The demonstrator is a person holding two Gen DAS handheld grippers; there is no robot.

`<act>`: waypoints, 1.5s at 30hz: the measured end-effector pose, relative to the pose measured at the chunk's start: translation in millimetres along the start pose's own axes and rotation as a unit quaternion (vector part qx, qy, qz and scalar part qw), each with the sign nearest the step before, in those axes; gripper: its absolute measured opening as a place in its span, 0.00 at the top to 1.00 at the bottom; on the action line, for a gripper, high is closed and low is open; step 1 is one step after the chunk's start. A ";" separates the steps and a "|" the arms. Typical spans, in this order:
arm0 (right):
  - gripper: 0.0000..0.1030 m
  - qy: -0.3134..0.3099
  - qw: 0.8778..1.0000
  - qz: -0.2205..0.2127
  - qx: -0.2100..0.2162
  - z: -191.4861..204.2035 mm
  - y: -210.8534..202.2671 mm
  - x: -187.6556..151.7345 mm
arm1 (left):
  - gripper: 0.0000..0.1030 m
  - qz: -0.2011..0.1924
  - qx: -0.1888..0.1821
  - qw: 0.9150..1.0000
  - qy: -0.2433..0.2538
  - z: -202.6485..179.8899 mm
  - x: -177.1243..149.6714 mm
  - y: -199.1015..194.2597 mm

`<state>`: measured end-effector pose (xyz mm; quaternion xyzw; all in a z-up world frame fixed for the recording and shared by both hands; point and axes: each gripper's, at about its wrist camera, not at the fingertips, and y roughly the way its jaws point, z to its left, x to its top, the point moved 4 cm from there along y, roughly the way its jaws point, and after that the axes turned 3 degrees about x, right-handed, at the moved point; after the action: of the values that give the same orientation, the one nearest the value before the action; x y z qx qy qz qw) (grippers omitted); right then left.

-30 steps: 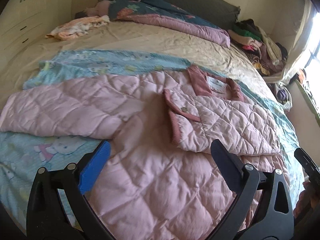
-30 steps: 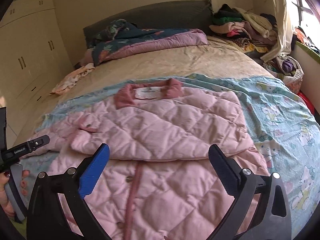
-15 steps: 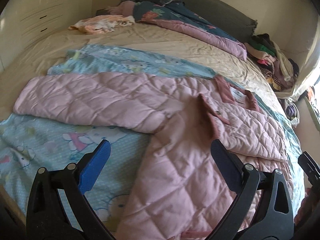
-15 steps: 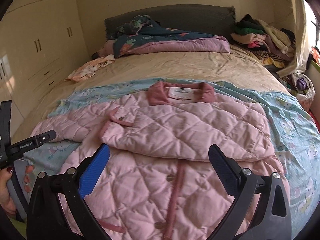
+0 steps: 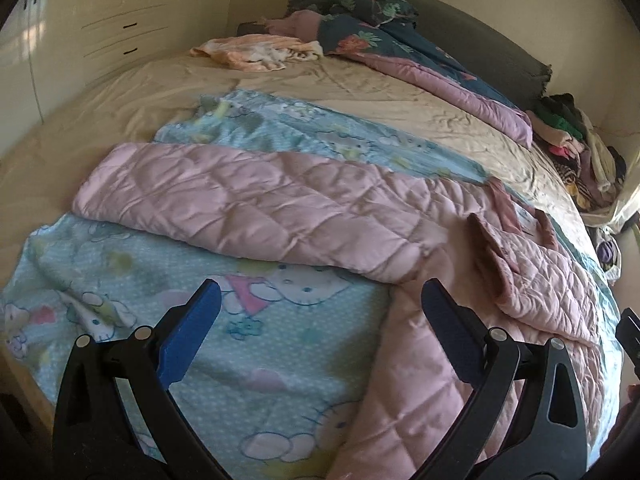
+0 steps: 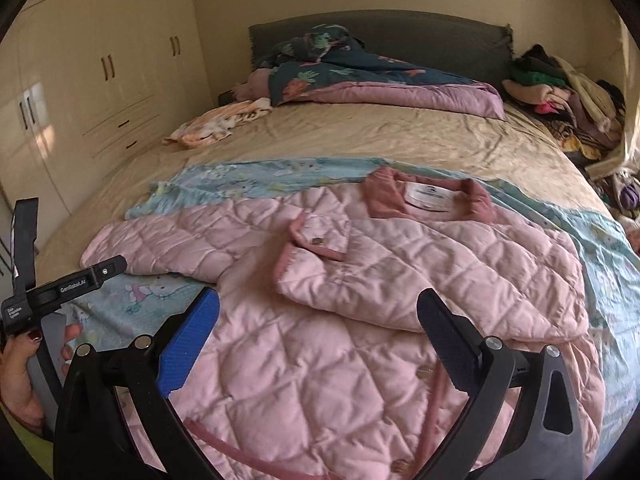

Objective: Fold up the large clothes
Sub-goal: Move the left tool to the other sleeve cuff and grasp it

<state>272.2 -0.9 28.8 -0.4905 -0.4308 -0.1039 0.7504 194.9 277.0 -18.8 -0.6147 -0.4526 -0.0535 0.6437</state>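
- Pink quilted jacket (image 6: pixel 400 292) lies flat on the bed (image 6: pixel 360 136), front up, on top of a light blue cartoon-print sheet (image 5: pixel 248 360); collar (image 6: pixel 430 196) with its white label points toward the headboard (image 6: pixel 400 36)
- One sleeve (image 6: pixel 420 276) is folded across the chest, its cuff with a snap button lying near the middle of the jacket; the other sleeve (image 5: pixel 240 200) stretches straight out sideways over the blue sheet
- Left tongs (image 5: pixel 320 320) are spread wide and hold nothing; they hang above the sheet just below the outstretched sleeve, the left finger over the cartoon print, the right finger over the jacket's side edge; no contact with the fabric that I can make out
- Right tongs (image 6: pixel 318 322) are spread wide too, gripping nothing; they hover over the jacket's lower front, the folded sleeve's edge lying just beyond the right finger, the button placket running between the fingers
- In the right wrist view a hand (image 6: pixel 24 364) with dark red nails holds the other tool's handle at the left edge, beside the tip of the outstretched sleeve
- Further up the bed: a dark floral quilt (image 6: pixel 360 76) with a mauve lining, a small peach garment (image 6: pixel 216 124), and a heap of clothes (image 6: pixel 560 96) in the far right corner; cream wardrobes (image 6: pixel 100 80) stand along the left wall
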 end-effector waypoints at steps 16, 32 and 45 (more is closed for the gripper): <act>0.04 -0.050 0.998 0.023 0.042 68.2 39.1 5.2 | 0.09 0.021 0.010 0.998 -0.064 62.6 4.0 29.2; 0.04 -0.068 0.995 0.057 0.053 89.9 78.3 -8.5 | 0.09 0.040 0.014 0.989 -0.144 117.8 11.3 78.6; 0.04 -0.040 0.996 0.068 0.045 65.1 93.4 -14.3 | 0.09 0.041 0.024 0.973 -0.225 165.4 30.6 117.0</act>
<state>282.1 95.4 -32.7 -0.4886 -0.4299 -0.0134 0.7591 200.5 458.7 -113.3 -0.6136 -0.5615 0.1231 0.5413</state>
